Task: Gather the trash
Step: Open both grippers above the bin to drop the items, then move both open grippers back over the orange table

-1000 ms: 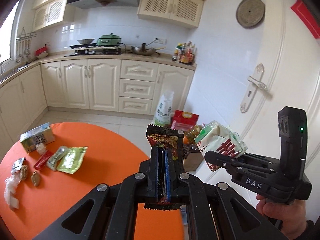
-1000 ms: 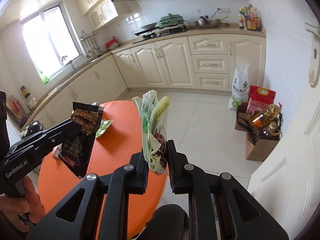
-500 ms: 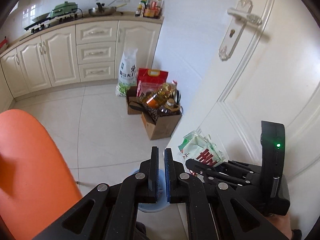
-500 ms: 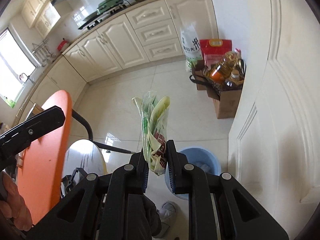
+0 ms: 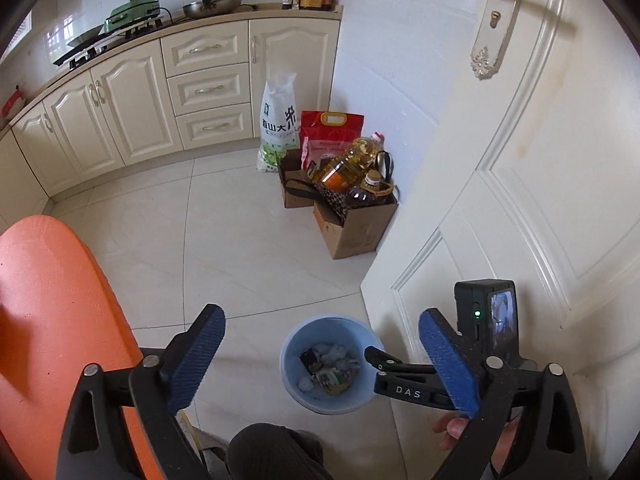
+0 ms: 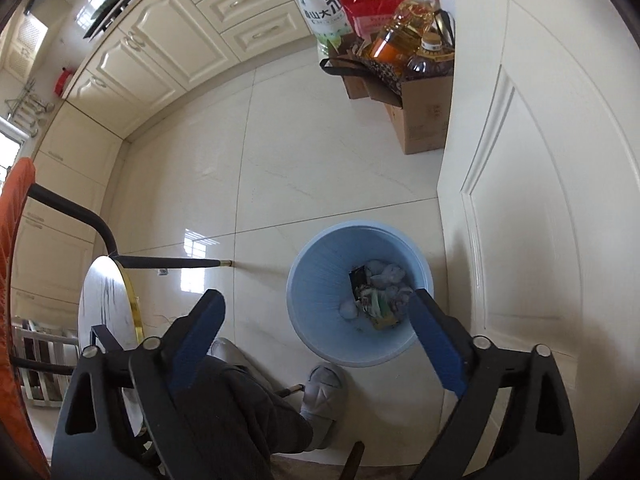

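Note:
A light blue bin (image 5: 292,372) stands on the tiled floor by the white door, with crumpled wrappers (image 5: 328,370) in its bottom. My left gripper (image 5: 322,314) hangs above its near rim, jaws opening wide, nothing between the blue pads. One finger (image 5: 384,360) of the right gripper reaches over the bin's right rim. In the right wrist view my right gripper (image 6: 316,296) is over the bin (image 6: 320,280), jaws opening, nothing between them; the wrappers (image 6: 376,296) lie below. The orange table (image 5: 48,320) is at the left.
Cardboard boxes with oil bottles (image 5: 352,216), a white rice sack (image 5: 278,120) and a red bag (image 5: 330,128) stand by the wall beyond the bin. The door (image 5: 520,200) is close on the right. A person's knee (image 5: 272,448) and slippered foot (image 6: 322,392) are beside the bin.
Both grippers swung from the table down over the bin. The dark wrapper is gone from the left jaws, the green and white packet from the right. Both jaws went from shut to wide.

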The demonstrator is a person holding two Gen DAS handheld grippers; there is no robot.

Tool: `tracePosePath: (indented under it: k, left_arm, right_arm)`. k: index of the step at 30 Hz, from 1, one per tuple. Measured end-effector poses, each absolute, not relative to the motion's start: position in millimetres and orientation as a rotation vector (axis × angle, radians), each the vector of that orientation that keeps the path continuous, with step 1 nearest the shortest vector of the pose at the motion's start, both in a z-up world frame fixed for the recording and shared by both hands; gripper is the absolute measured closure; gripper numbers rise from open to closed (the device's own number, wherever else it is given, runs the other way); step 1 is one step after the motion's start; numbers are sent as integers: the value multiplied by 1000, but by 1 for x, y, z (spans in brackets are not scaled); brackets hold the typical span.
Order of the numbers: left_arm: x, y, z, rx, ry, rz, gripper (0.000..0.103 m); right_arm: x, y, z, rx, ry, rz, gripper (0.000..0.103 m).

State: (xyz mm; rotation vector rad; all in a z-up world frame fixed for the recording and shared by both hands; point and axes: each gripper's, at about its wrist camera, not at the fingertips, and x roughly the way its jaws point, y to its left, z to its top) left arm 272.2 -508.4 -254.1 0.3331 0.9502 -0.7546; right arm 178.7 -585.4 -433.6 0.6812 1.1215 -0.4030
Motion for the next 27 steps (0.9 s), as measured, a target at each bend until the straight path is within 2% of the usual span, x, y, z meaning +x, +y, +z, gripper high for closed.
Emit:
tracePosePath:
  k: [2, 9, 18, 27]
  left_arm:
    - [262, -507, -251, 335, 951, -759, 1]
    - [235, -463, -217, 264, 880, -792, 1]
    - [190, -323, -141, 115, 719, -732, 1]
    - [128, -172, -98, -18, 599, -543, 1]
  right_arm:
    - [174, -586, -427, 687, 1106, -442, 0]
    - [167, -571, -362, 663, 996, -460, 0]
    - [182, -505, -240, 520, 809, -373, 0]
    - [229, -398, -157, 383, 691, -168, 0]
